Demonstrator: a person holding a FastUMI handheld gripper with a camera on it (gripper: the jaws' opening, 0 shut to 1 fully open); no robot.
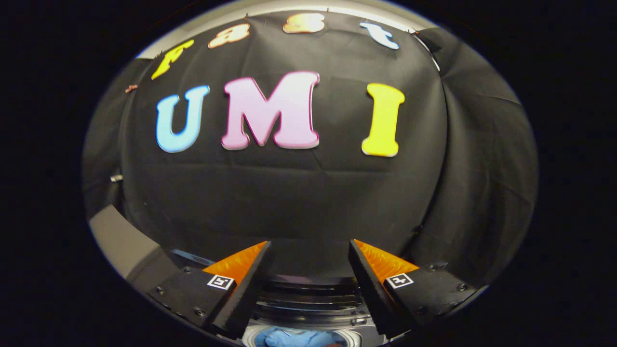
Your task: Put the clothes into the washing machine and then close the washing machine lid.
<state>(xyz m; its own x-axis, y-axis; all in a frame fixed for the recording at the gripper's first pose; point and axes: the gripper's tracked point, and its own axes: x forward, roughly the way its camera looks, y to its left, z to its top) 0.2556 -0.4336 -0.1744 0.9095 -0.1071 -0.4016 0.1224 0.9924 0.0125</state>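
tongs (pixel 308 260) held apart, nothing between the fingers, both aimed at the black cloth wall (pixel 289 193) of the booth. low between the fingers: washing machine (pixel 308 308), dark top edge with a round pale opening beneath. blue clothes (pixel 294 338) bunched inside that opening, close under the tongs. whether the lid is up can't be told from here. grey slanted panel (pixel 120 241) off beside the left finger. cloth wall creased, a fold running down beyond the right finger.
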